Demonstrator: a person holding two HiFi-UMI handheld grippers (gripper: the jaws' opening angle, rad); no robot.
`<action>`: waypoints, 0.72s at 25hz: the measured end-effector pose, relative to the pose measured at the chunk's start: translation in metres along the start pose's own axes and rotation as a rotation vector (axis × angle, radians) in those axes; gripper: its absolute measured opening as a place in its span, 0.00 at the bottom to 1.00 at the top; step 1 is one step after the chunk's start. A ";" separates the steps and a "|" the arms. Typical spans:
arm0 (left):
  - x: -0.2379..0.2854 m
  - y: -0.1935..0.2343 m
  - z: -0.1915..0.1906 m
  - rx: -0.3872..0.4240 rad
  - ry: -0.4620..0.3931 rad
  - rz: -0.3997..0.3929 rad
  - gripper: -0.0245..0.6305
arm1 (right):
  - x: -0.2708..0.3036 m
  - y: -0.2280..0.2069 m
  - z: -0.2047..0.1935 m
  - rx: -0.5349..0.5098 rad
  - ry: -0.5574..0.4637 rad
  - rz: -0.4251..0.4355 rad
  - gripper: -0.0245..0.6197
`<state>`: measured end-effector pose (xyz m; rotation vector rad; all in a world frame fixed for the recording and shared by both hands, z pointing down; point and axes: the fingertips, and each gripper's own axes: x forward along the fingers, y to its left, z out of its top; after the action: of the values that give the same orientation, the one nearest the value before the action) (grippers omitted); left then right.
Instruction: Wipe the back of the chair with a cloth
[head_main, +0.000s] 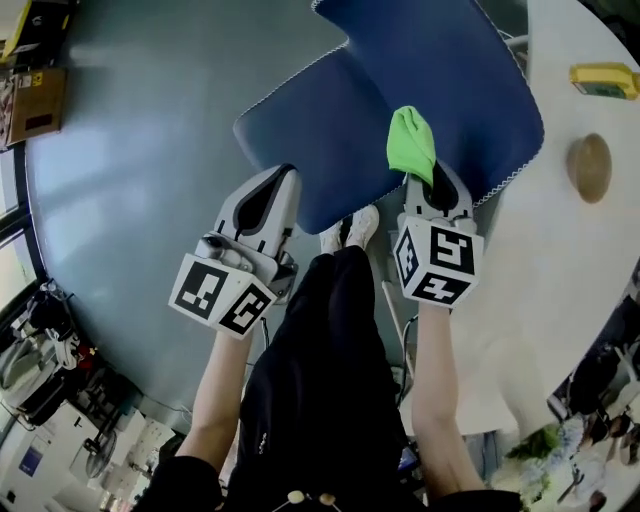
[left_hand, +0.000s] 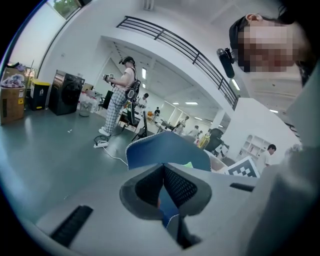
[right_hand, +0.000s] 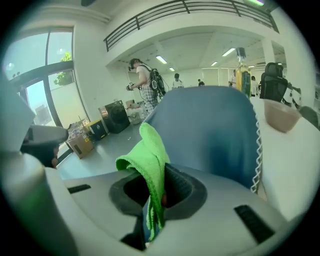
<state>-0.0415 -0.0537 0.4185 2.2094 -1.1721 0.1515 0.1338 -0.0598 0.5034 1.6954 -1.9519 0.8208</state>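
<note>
right gripper (head_main: 428, 185) (right_hand: 159, 180): jaws clamped on the cloth, folds pinched between the pads, a few ends hanging below.
cloth (head_main: 410, 140) (right_hand: 150, 150): bright green, sticks up out of the jaws with its top flopped over. In the head view it overlaps the chair's blue surface, near the right stitched edge. Can't tell if it actually touches.
left gripper (head_main: 283, 178) (left_hand: 162, 172): pads meet at the tips, and blue fabric with a white stitched hem sits between them lower down, so it's closed on the chair's edge.
chair (head_main: 440, 80) (left_hand: 165, 147) (right_hand: 210, 130): blue padded, white zigzag stitching round the rim. It fills the space straight ahead of both grippers. The left gripper is at its left edge, the right one further right.
grippers relative: side by side, well apart, marker cubes toward the person.
shoes (head_main: 350, 228): white, showing under the chair's near edge, between the two grippers.
table (head_main: 560, 260): white, just right of the chair.
bowl (head_main: 590, 167) (right_hand: 282, 115): brownish, on the table.
yellow item (head_main: 605, 80): on the table beyond the bowl, too small to identify.
floor (head_main: 140, 180): grey-blue, glossy, left of the chair.
box (head_main: 35, 105): cardboard, far left edge.
person (left_hand: 120, 100) (right_hand: 145, 82): standing in the background, well beyond the chair.
</note>
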 end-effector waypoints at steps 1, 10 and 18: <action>-0.004 -0.003 0.004 -0.009 -0.001 -0.003 0.05 | -0.010 0.005 0.008 0.005 -0.016 0.005 0.11; -0.041 -0.032 0.049 -0.048 -0.013 -0.039 0.05 | -0.114 0.029 0.099 0.022 -0.218 -0.012 0.11; -0.088 -0.097 0.122 0.100 -0.074 -0.125 0.05 | -0.211 0.061 0.163 0.028 -0.388 -0.015 0.11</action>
<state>-0.0408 -0.0213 0.2426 2.3874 -1.0831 0.0785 0.1187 -0.0103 0.2345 2.0019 -2.1769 0.5448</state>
